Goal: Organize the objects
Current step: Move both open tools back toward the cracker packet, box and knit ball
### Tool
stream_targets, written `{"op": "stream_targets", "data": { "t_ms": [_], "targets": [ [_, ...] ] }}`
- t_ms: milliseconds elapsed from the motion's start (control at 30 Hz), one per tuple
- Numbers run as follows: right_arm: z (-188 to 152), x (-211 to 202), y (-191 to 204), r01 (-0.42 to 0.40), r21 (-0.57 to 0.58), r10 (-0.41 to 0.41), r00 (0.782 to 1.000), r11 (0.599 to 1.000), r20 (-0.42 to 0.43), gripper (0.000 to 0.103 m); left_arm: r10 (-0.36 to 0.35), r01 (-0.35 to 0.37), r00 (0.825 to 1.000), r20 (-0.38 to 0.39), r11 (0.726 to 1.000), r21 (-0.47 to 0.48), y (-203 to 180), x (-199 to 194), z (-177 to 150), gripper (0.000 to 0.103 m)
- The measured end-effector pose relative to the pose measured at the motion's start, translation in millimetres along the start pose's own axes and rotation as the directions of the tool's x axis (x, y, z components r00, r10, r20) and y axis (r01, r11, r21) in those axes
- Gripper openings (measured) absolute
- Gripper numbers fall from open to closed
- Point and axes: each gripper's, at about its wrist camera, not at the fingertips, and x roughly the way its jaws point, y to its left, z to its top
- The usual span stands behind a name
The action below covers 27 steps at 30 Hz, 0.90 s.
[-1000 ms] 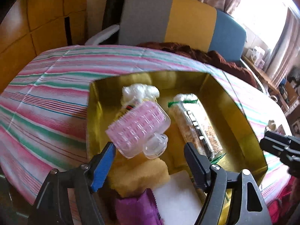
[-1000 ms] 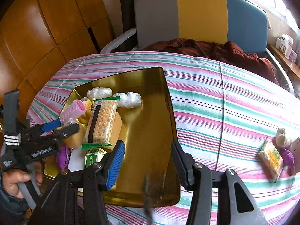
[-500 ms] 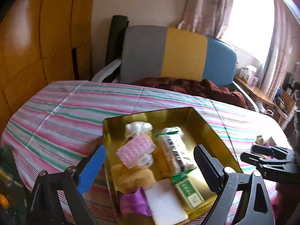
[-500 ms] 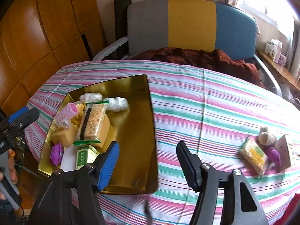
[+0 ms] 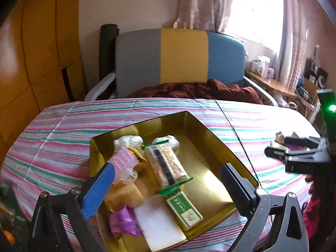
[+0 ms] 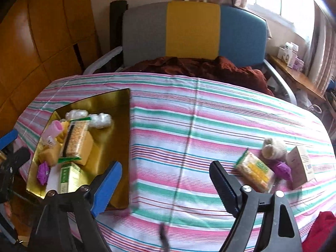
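The gold tray (image 5: 201, 126) is set lengthwise on the striped desk (image 6: 189, 126); the snack bar (image 5: 166, 166) is aligned with it. Both the left gripper (image 5: 168, 187) and right gripper (image 6: 166, 182) are opening, empty; a chair (image 6: 193, 29), possibly a sofa, is seen behind.

Two hand-held grippers, both tilted downward. The left gripper (image 5: 166, 185) has its jaws opening wide, one finger (image 5: 98, 191) padded blue, the other black, with nothing pressed between them. The right gripper (image 6: 164, 185) also has its jaws opening, blue pad on one finger (image 6: 107, 187), black on the other, and nothing between them. At the left view's right edge, the right gripper's black fingers appear blurred, with what may be a hand behind them.
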Motion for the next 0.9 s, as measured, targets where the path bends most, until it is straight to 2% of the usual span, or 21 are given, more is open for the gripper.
{"op": "stream_targets", "data": {
  "t_ms": [133, 300, 400, 567, 667, 700, 833, 900],
  "targets": [
    [2.3, -4.2, -24.0, 0.048, 0.025, -0.048, 0.999, 0.999, 0.008, 0.088, -0.005, 0.006, 1.000, -0.005, 0.999, 0.036, -13.7, 2.0, -0.6, 0.101],
    [7.3, -12.4, -69.8, 0.118, 0.101, -0.121, 0.992, 0.988, 0.027, 0.088, -0.046, 0.048, 0.999, -0.025, 0.996, 0.069, -27.3, 6.3, -0.5, 0.101],
    [10.0, -17.5, -104.7, 0.175, 0.163, -0.184, 0.982, 0.971, 0.039, 0.088, -0.056, 0.059, 0.998, -0.033, 0.994, 0.095, -36.5, 8.3, -0.5, 0.101],
    [7.0, -21.0, -167.2, 0.281, 0.294, -0.308, 0.950, 0.914, 0.049, 0.088, -0.085, 0.091, 0.995, -0.051, 0.986, 0.137, -55.1, 12.8, 0.3, 0.101],
    [-6.9, -24.0, -206.7, 0.314, 0.426, -0.368, 0.929, 0.848, 0.047, 0.088, -0.111, 0.120, 0.992, -0.063, 0.979, 0.164, -66.2, 15.6, 1.1, 0.101],
    [-15.5, -25.7, -223.0, 0.315, 0.494, -0.384, 0.923, 0.810, 0.040, 0.088, -0.116, 0.126, 0.991, -0.066, 0.977, 0.174, -70.4, 16.8, 1.4, 0.101],
    [-44.9, -34.6, -270.9, 0.280, 0.698, -0.399, 0.917, 0.659, 0.010, 0.088, -0.151, 0.167, 0.985, -0.089, 0.963, 0.211, -89.7, 23.7, 3.5, 0.101],
    [-55.6, -39.6, -285.8, 0.237, 0.762, -0.387, 0.922, 0.603, 0.020, 0.088, -0.174, 0.193, 0.979, -0.103, 0.955, 0.226, -101.1, 27.9, 4.4, 0.101]
  ]
}}
